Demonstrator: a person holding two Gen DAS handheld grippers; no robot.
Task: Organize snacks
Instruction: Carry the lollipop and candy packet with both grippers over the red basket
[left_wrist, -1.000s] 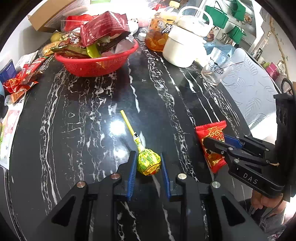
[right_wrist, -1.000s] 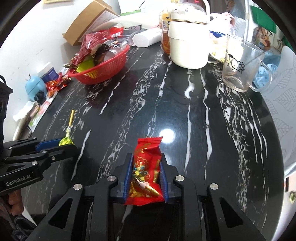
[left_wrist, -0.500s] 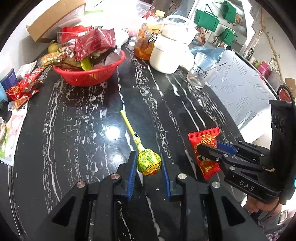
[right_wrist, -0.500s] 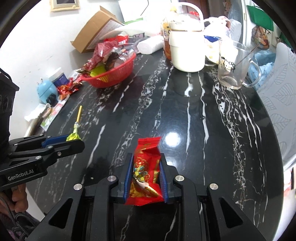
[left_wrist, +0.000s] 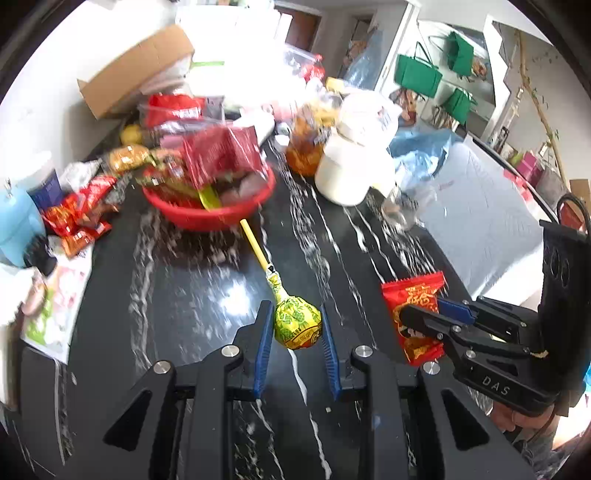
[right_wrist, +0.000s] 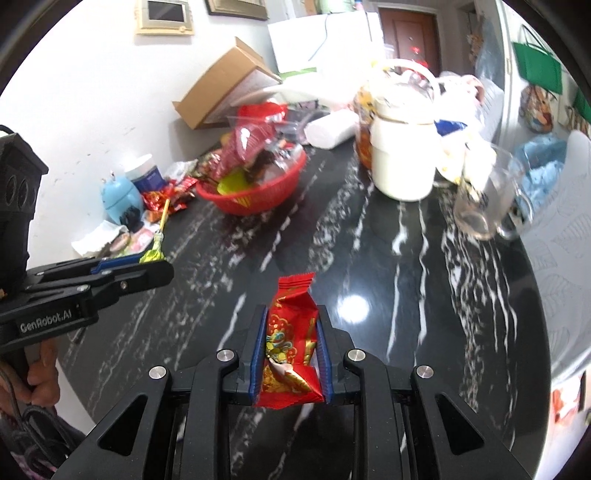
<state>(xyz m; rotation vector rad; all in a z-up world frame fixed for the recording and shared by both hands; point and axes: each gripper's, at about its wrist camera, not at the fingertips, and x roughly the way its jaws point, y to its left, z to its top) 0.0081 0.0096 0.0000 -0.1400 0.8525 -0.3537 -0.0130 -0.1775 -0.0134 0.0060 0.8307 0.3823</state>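
Fingers still clamp lollipop (left_wrist: 297, 324) and red packet (right_wrist: 291, 354), both raised nearer red basket (left_wrist: 210, 218).

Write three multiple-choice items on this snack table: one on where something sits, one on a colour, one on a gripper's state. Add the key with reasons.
1. Where is the glass mug?
A. right of the white jar
B. inside the basket
C. on the cardboard box

2. What colour is the snack basket?
A. blue
B. red
C. white

3. What is the left gripper doing?
A. open over the mug
B. shut on nothing
C. shut on the lollipop

Key: 1 A, the mug stands beside the jar on its right. 2 B, its rim is red. 3 C, both pads press the lollipop's wrapped head.
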